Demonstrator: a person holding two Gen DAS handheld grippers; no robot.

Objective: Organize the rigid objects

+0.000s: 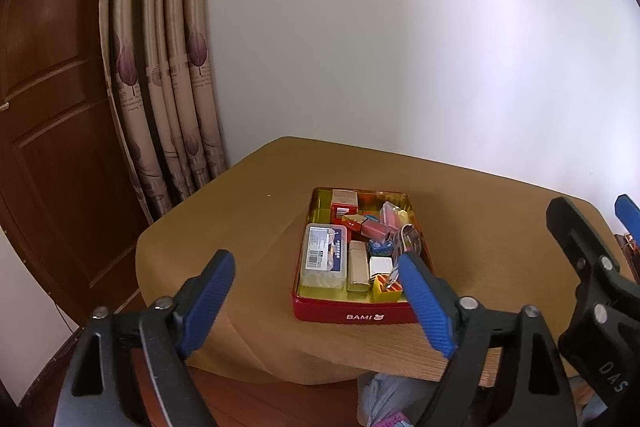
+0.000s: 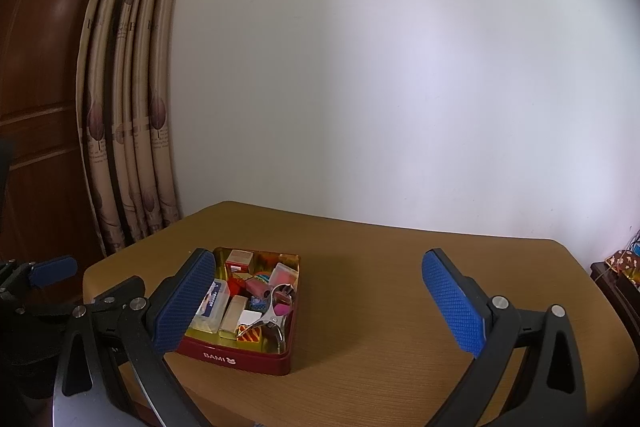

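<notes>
A red tin (image 1: 352, 315) marked BAMI stands on the tan table (image 1: 256, 227). It holds several small items: a clear plastic box (image 1: 324, 259), a gold box (image 1: 358, 269), a white cube (image 1: 380, 265), a red carton (image 1: 344, 205) and a silver metal tool (image 2: 272, 315). My left gripper (image 1: 316, 303) hangs open in front of the tin's near edge, holding nothing. My right gripper (image 2: 320, 303) is open too, just right of the tin (image 2: 240, 357), and its left finger (image 2: 186, 301) hides the tin's left side. One right finger (image 1: 576, 243) shows in the left wrist view.
A patterned curtain (image 1: 168, 87) and a brown wooden door (image 1: 52, 107) stand left of the table, with a white wall behind. Bare tabletop (image 2: 400, 287) lies right of the tin. A low stand with patterned items (image 2: 622, 263) is at the far right. A bag (image 1: 384, 399) lies under the table.
</notes>
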